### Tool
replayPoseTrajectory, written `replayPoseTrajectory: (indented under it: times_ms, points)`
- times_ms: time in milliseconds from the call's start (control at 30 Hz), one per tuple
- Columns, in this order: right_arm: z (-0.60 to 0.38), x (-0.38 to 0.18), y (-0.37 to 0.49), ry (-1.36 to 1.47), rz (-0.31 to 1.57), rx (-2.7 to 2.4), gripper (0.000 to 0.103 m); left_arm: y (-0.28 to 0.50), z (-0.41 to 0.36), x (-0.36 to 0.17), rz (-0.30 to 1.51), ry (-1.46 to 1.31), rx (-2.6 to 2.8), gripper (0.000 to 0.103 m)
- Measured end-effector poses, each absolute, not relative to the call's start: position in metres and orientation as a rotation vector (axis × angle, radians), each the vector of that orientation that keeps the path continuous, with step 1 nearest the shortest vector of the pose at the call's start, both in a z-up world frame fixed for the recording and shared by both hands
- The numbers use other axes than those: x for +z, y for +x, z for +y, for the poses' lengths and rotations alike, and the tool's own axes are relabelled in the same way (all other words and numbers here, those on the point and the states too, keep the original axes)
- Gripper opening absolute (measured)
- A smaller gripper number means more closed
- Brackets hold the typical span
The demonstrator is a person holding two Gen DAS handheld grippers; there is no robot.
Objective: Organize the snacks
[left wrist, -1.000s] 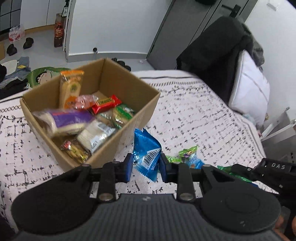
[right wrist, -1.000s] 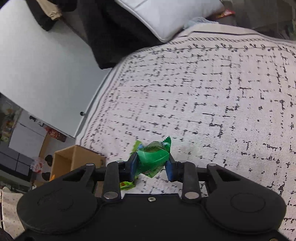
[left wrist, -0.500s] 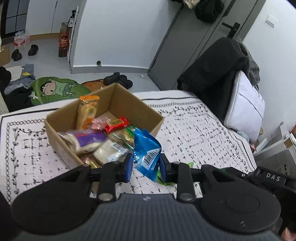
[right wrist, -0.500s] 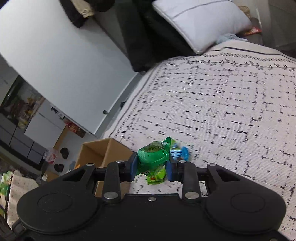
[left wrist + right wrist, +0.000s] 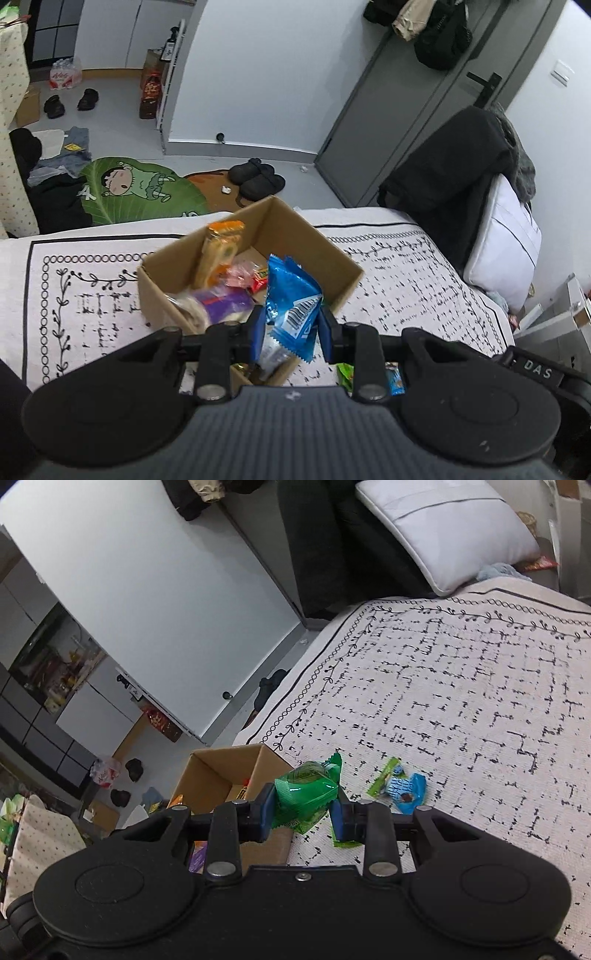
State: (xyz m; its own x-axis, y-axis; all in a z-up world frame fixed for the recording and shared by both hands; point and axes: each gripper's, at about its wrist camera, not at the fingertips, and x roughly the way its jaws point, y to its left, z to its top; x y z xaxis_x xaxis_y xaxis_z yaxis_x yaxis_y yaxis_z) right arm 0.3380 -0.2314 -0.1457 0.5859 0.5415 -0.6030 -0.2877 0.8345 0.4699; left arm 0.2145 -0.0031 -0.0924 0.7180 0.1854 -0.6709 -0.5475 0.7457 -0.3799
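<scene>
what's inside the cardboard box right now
The cardboard box holds an upright orange packet, a purple-wrapped snack, a pink one and a red bar. The held blue packet and left gripper hide the near corner.

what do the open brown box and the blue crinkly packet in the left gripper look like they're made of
The open brown box looks like plain corrugated cardboard: matte tan walls, folded corners, raw edges. The blue crinkly packet held by the left gripper looks like glossy plastic film, possibly foil-lined: shiny creases, zigzag crimped end, printed barcode.
</scene>
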Motion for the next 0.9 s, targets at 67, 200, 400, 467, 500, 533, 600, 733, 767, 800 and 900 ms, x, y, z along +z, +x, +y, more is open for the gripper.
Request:
replayPoseTrajectory:
  times_ms: [67, 200, 400, 467, 500, 533, 600, 733, 767, 800, 900]
  points:
    - [-0.227, -0.144, 0.336, 0.328, 0.798, 0.500, 0.030, 0.213, 0.004, -0.094, 0.651, -0.614, 0.441, 0.029]
    - [-0.215, -0.140, 0.330, 0.296, 0.781, 0.511, 0.030, 0.211, 0.016, -0.097, 0.647, -0.637, 0.441, 0.029]
    - [-0.193, -0.134, 0.319, 0.236, 0.753, 0.542, 0.030, 0.209, 0.036, -0.100, 0.642, -0.678, 0.437, 0.029]
    - [-0.184, -0.132, 0.316, 0.211, 0.748, 0.550, 0.030, 0.210, 0.044, -0.101, 0.641, -0.692, 0.437, 0.029]
    - [-0.180, -0.131, 0.315, 0.204, 0.744, 0.555, 0.030, 0.212, 0.048, -0.102, 0.642, -0.696, 0.438, 0.029]
    - [-0.176, -0.131, 0.315, 0.200, 0.742, 0.557, 0.030, 0.213, 0.051, -0.103, 0.643, -0.701, 0.438, 0.029]
    - [-0.168, -0.129, 0.316, 0.185, 0.737, 0.558, 0.030, 0.216, 0.057, -0.104, 0.648, -0.710, 0.437, 0.029]
    - [-0.155, -0.127, 0.318, 0.170, 0.724, 0.561, 0.030, 0.225, 0.070, -0.105, 0.650, -0.718, 0.425, 0.029]
    - [-0.153, -0.127, 0.319, 0.167, 0.722, 0.561, 0.030, 0.227, 0.073, -0.105, 0.650, -0.718, 0.419, 0.029]
    - [-0.149, -0.128, 0.320, 0.159, 0.723, 0.560, 0.030, 0.230, 0.076, -0.104, 0.652, -0.716, 0.411, 0.029]
    - [-0.139, -0.132, 0.325, 0.144, 0.726, 0.549, 0.030, 0.239, 0.084, -0.103, 0.659, -0.715, 0.396, 0.029]
